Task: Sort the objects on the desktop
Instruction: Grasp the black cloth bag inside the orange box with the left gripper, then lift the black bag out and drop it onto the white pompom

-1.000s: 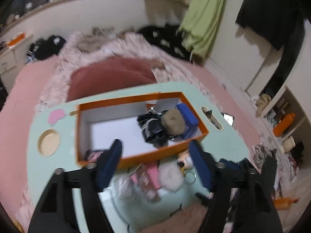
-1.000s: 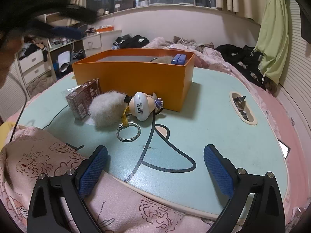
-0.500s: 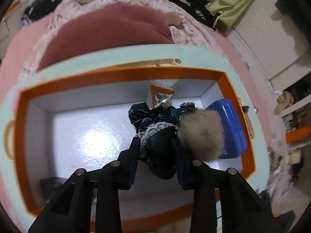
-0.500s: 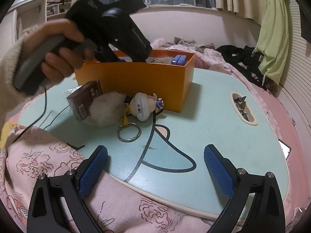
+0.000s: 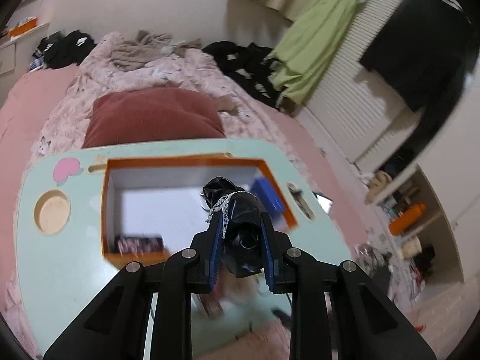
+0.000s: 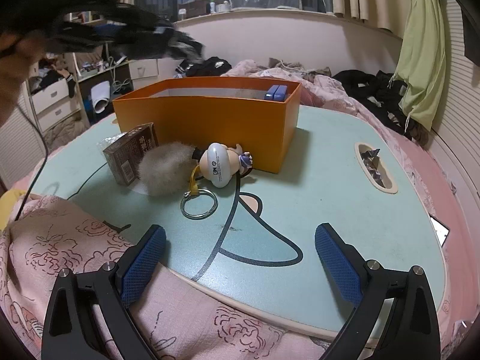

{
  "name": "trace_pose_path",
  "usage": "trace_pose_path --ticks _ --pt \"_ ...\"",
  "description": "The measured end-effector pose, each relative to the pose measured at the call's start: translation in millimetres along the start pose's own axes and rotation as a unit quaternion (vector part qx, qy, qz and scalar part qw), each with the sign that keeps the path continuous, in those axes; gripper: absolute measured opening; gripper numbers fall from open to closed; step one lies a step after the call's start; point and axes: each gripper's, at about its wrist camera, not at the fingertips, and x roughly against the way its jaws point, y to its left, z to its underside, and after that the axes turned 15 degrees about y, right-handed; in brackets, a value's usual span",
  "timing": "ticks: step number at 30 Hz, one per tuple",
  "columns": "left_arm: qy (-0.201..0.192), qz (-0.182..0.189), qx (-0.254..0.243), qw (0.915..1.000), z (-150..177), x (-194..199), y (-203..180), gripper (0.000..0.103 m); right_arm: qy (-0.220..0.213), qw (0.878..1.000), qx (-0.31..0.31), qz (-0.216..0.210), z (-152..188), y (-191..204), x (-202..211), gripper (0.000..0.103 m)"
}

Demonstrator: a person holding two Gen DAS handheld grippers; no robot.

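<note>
The black bundle (image 5: 244, 228) with a bit of white lace is clamped between the two blue pads of the left gripper (image 5: 242, 237). The jaws have just been closing, and the bundle sits tight between them. It is held up above the near right part of the orange box (image 5: 186, 160).

Nearest in the right wrist view, the right gripper (image 6: 240, 258) hangs over the near edge of the pale green table (image 6: 345, 186), with pink flowered cloth (image 6: 75, 246) below it. Its fingers are wide apart with nothing between them.

A little farther on the table lies a metal key ring (image 6: 199, 204). Just past it are a fluffy grey pompom (image 6: 166, 168), a small white toy figure (image 6: 220, 163) and a brown packet (image 6: 132, 153), all close together by the near side of the orange box. At the far right of the box stands a blue case (image 6: 276, 92). To the right on the table is an oval slot (image 6: 375, 168) with crumpled wrappers in it.

Far behind is a bed with a dark red pillow (image 5: 150, 117), and a green cloth (image 6: 420, 45) hangs at the far right.
</note>
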Motion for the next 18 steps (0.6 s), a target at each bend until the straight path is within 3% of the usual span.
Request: trace_pose_path --ticks 6,9,11,12,13,15,16,17,18 --pt "0.036 0.000 -0.014 0.9993 41 -29 -12 0.025 0.000 1.000 0.000 0.000 0 0 0 0.100" --pt "0.032 -0.040 -0.032 0.9982 49 -45 -17 0.031 0.000 1.000 0.000 0.000 0 -1 0 0.100" --pt "0.013 -0.088 -0.035 0.9954 54 -46 -19 0.036 0.000 1.000 0.000 0.000 0 -1 0 0.100" --pt "0.005 -0.090 -0.039 0.9952 56 -43 -20 0.037 0.000 1.000 0.000 0.000 0 0 0 0.100" --pt "-0.011 -0.085 -0.047 0.9953 62 -36 -22 0.042 0.000 1.000 0.000 0.000 0 0 0 0.100" --pt "-0.034 -0.082 -0.053 0.9946 74 -21 -21 0.061 0.000 1.000 0.000 0.000 0 -1 0 0.100" --pt "-0.043 -0.088 -0.052 0.9939 78 -16 -17 0.077 0.000 1.000 0.000 -0.001 0 -1 0 0.100" --pt "-0.060 -0.107 -0.046 0.9913 88 -8 -12 0.083 0.000 1.000 0.000 -0.001 1 -1 0 0.100" --pt "-0.067 -0.120 -0.043 0.9896 93 -5 -9 0.083 0.000 1.000 0.000 -0.001 0 -1 0 0.100"
